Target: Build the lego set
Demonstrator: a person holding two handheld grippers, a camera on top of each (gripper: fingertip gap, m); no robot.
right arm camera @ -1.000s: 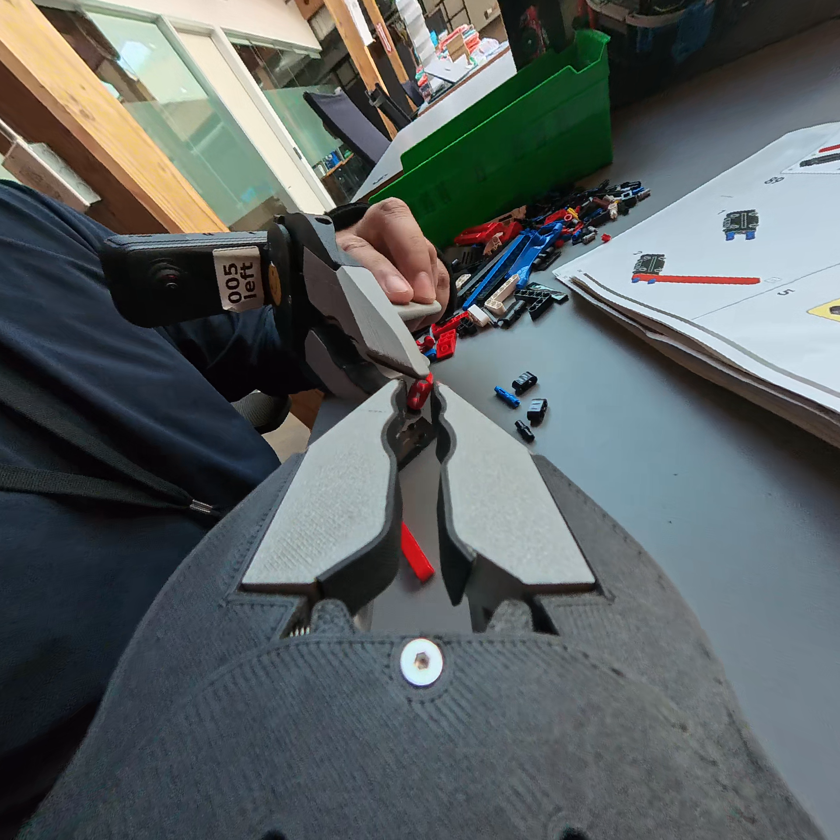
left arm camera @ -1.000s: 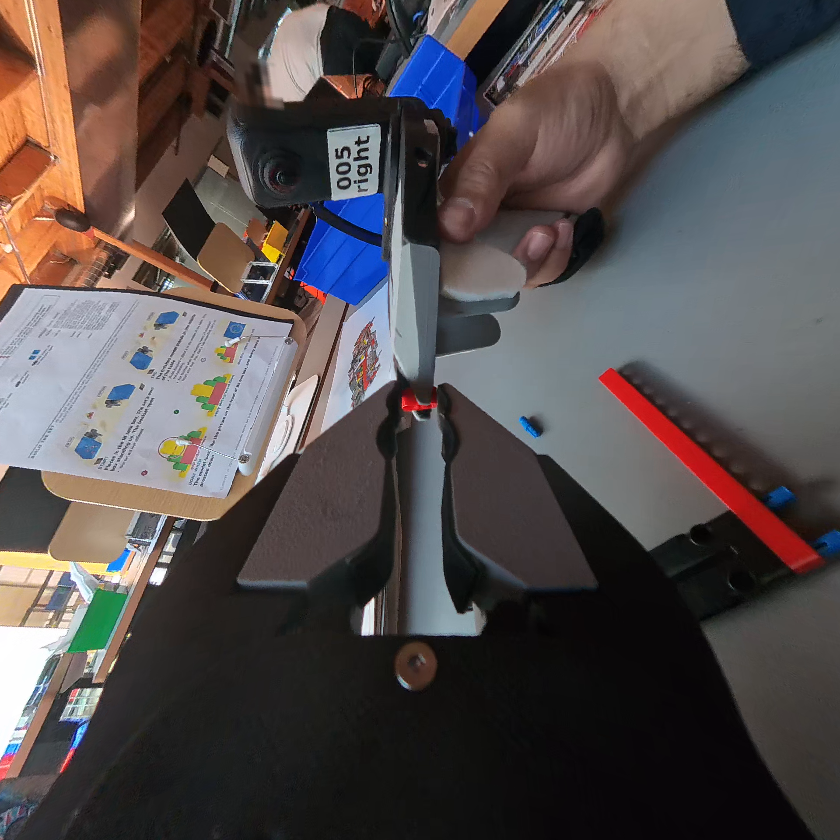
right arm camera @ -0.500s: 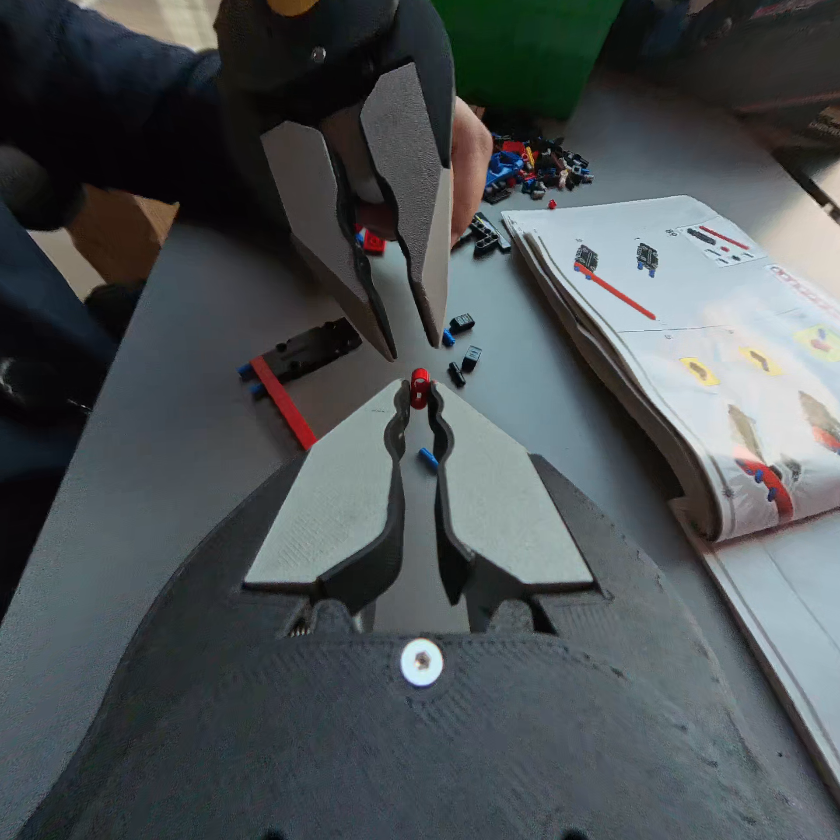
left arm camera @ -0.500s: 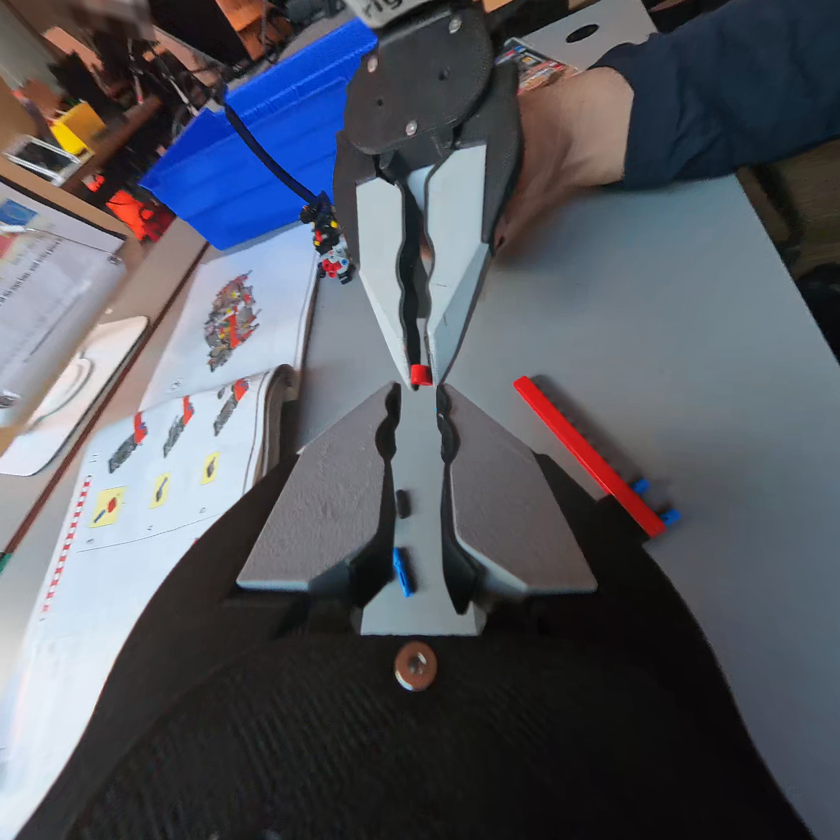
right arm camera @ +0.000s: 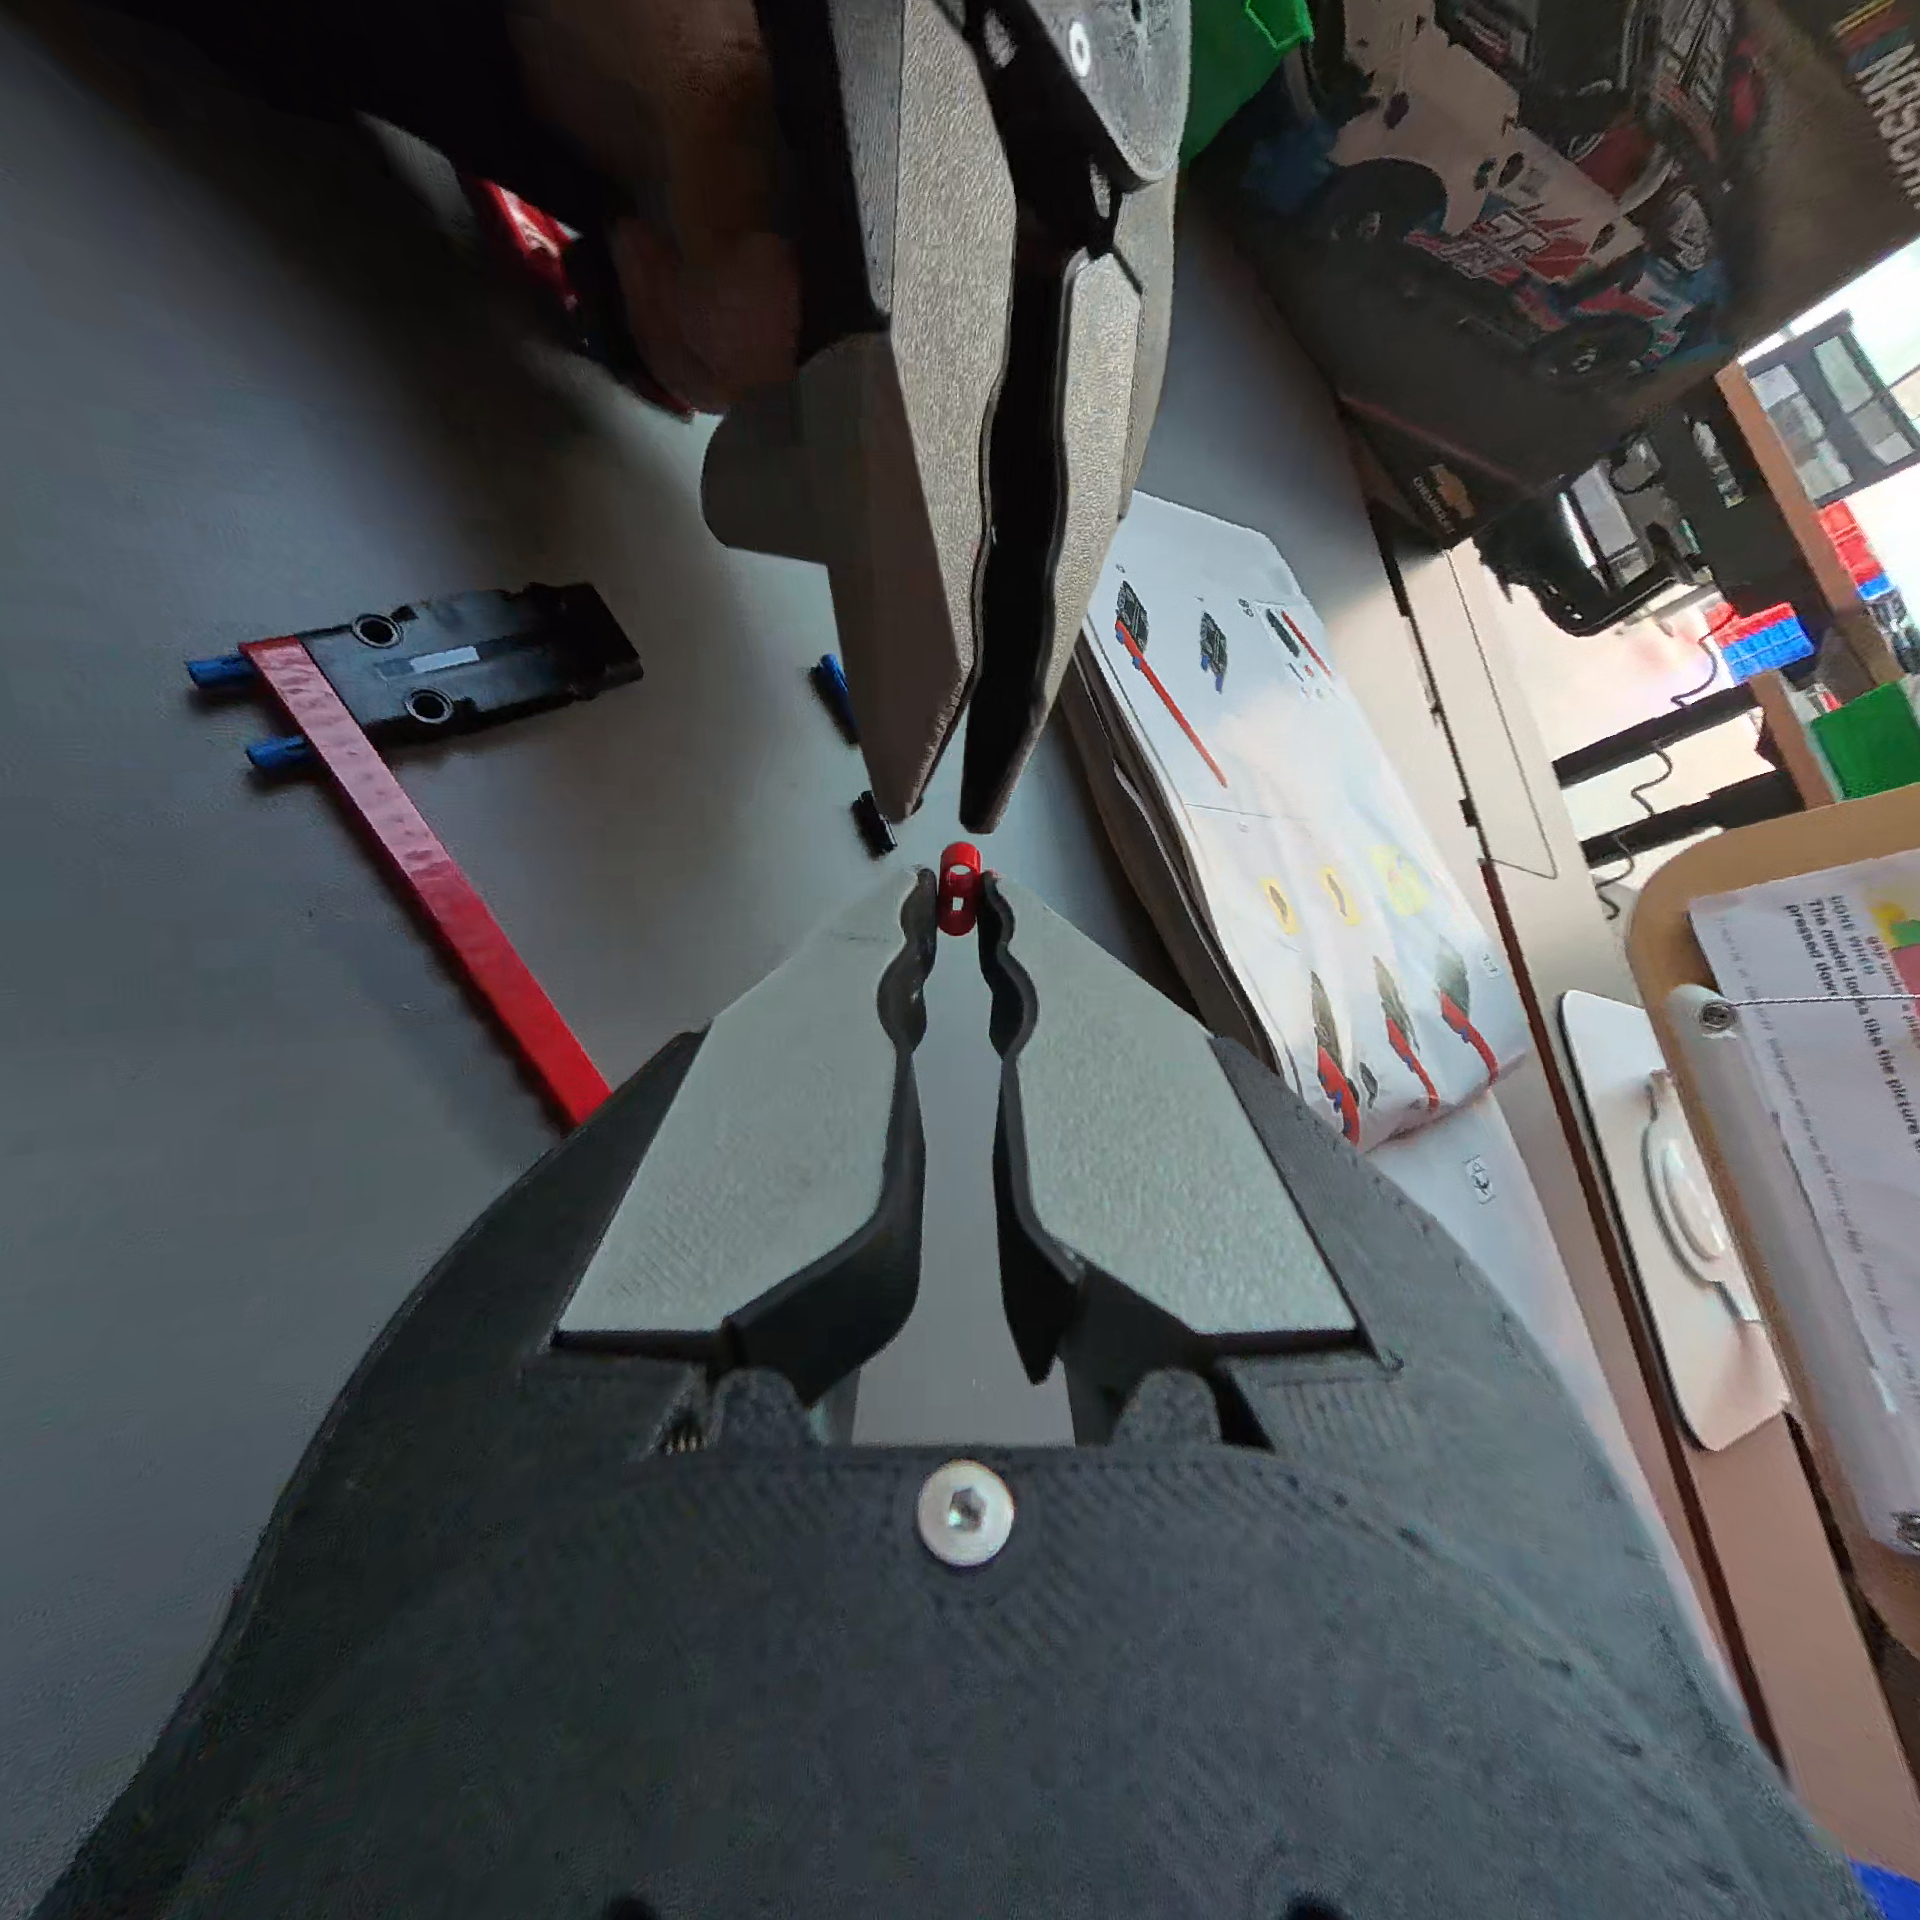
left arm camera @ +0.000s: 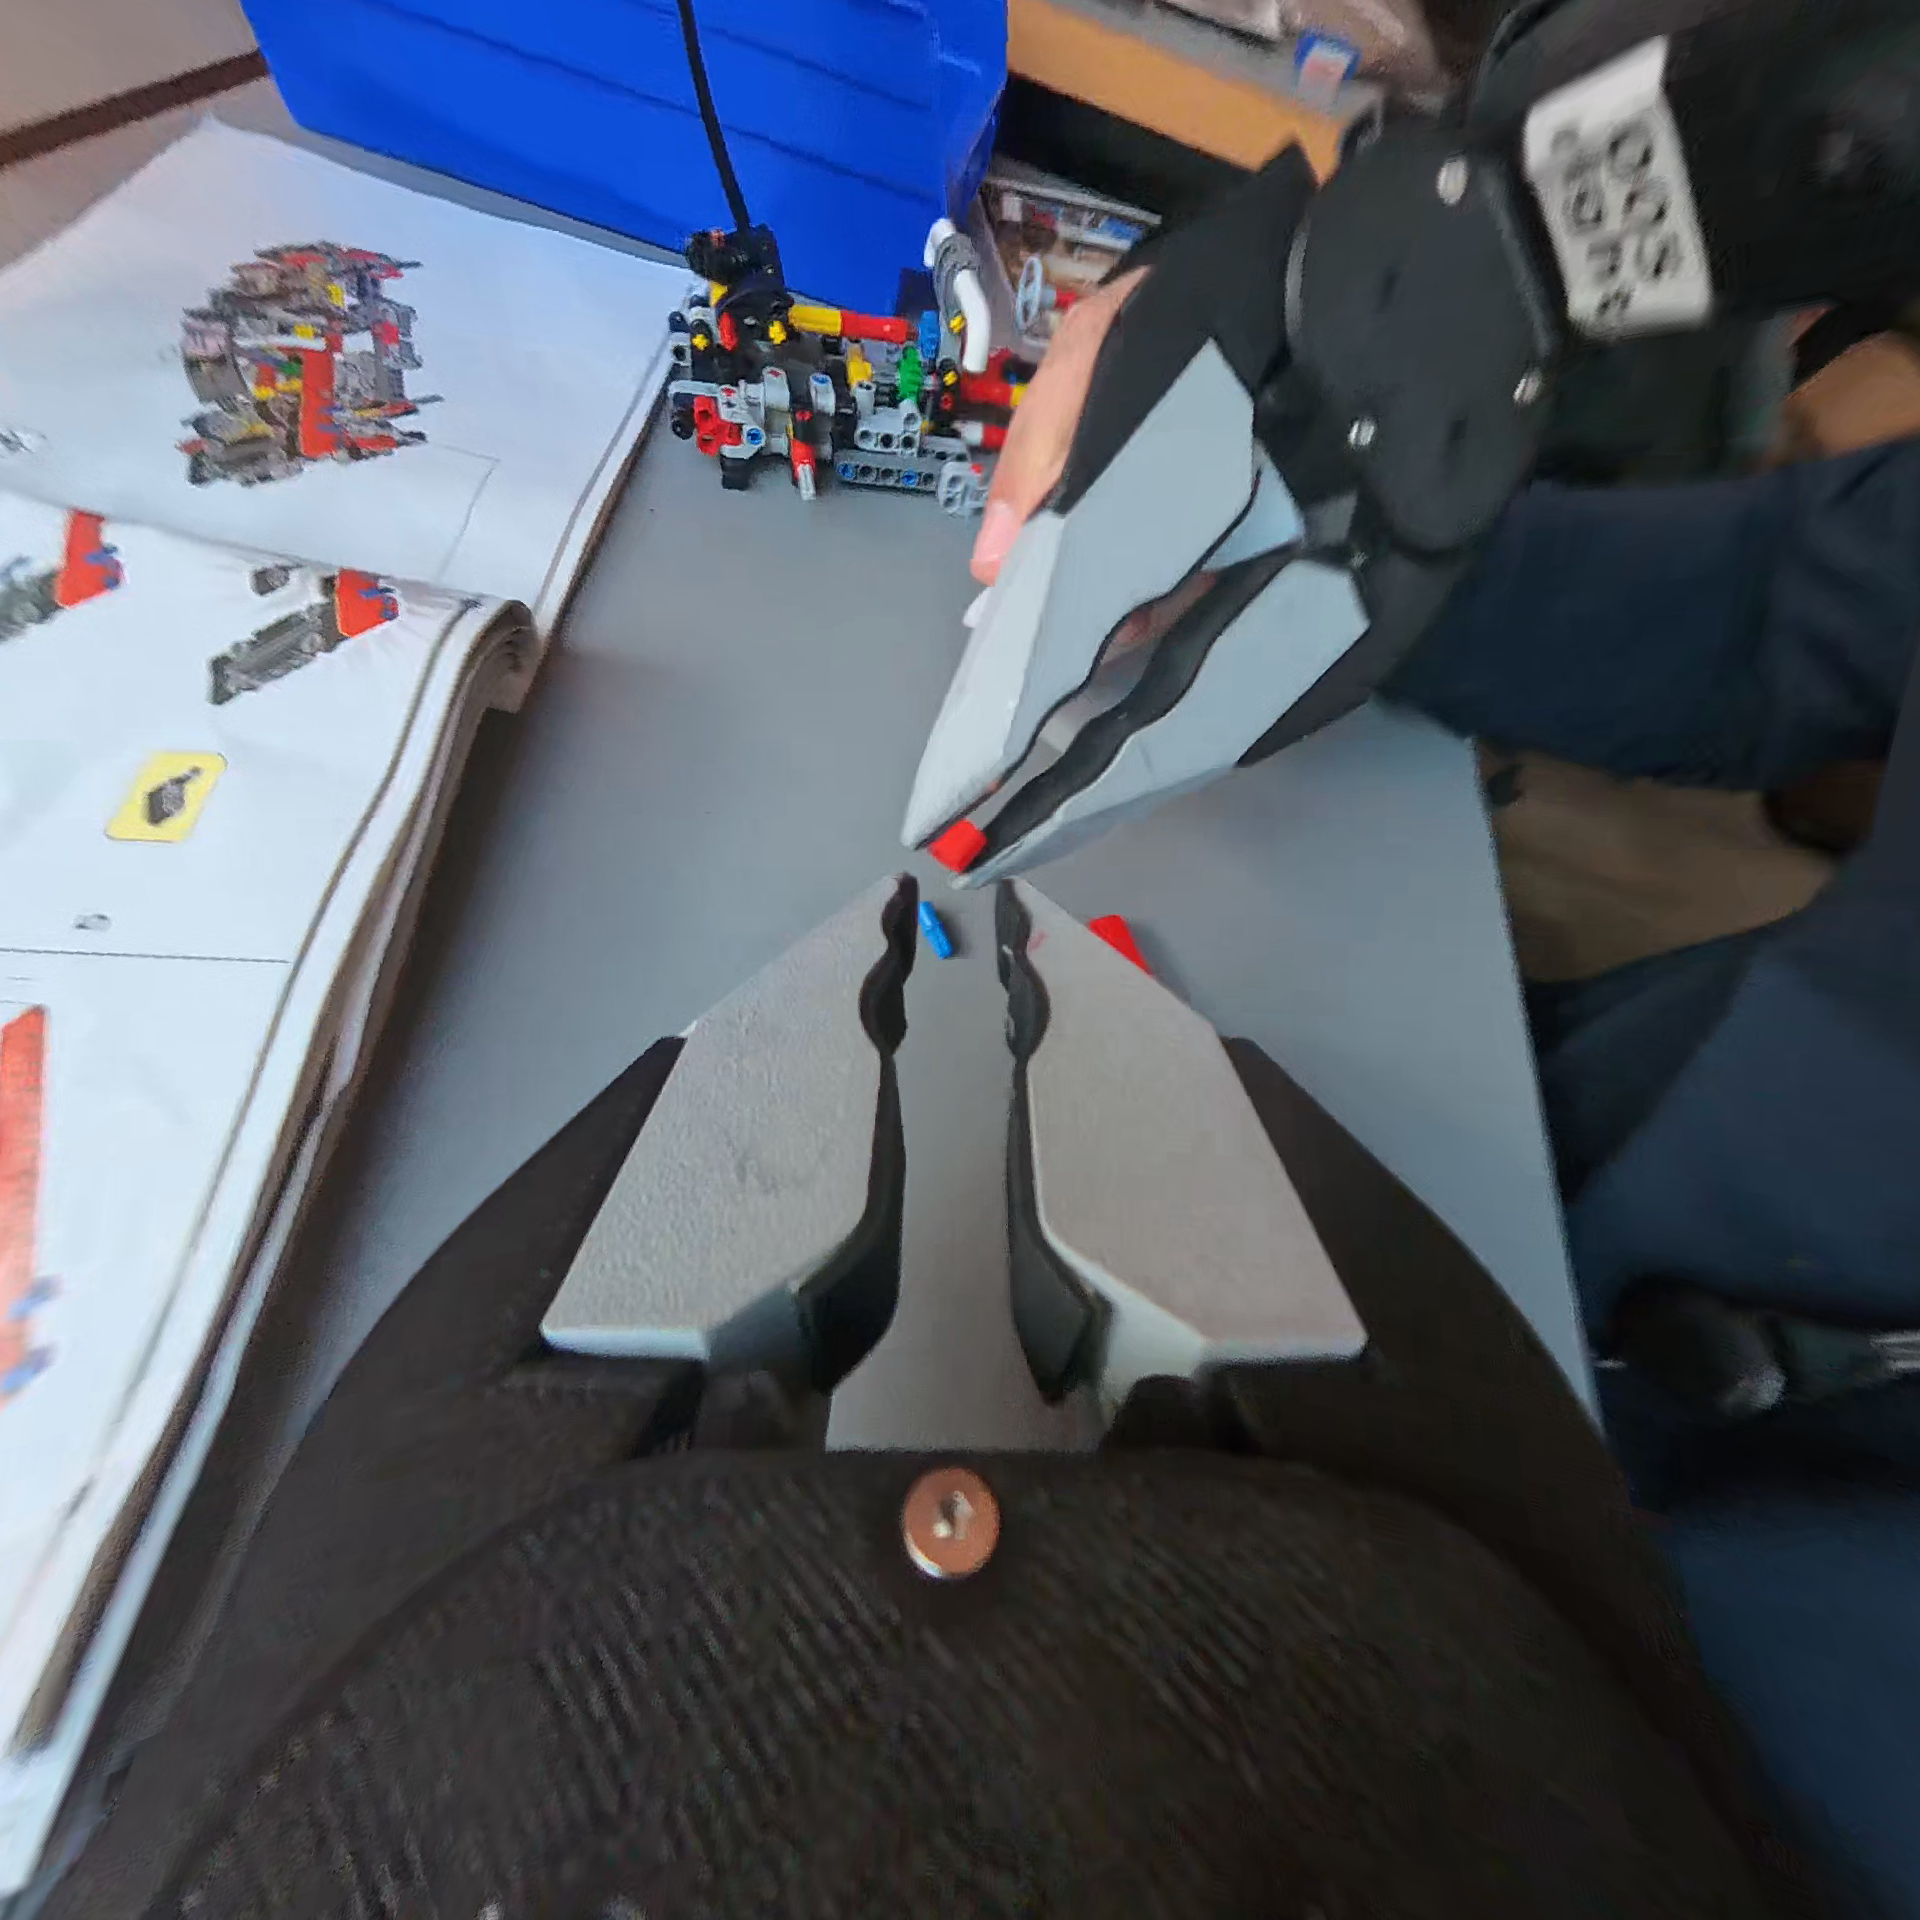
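Red connector [right arm camera: 957, 885], small and tubular with a hole through it, is sitting pinched at the very tips of the right gripper [right arm camera: 954, 891], both pads pressing on its sides, jaws nearly closed around it. Right gripper is hanging above the grey counter [right arm camera: 208, 935]. Directly beyond the connector, the left gripper [right arm camera: 940, 816] is pointing back at it tip to tip, jaws a narrow way apart and gripping nothing, a slim gap showing between its tips and the connector. Left of the connector, a small black pin [right arm camera: 875, 821] is lying on the counter just beside the left gripper's tips; farther out, a blue pin [right arm camera: 834, 694]. Well to the left of the connector, a long red beam [right arm camera: 416, 862] is lying across a black plate [right arm camera: 468, 665], two blue pegs at its end. Right of the connector, an open instruction booklet [right arm camera: 1299, 831] is resting on the counter.
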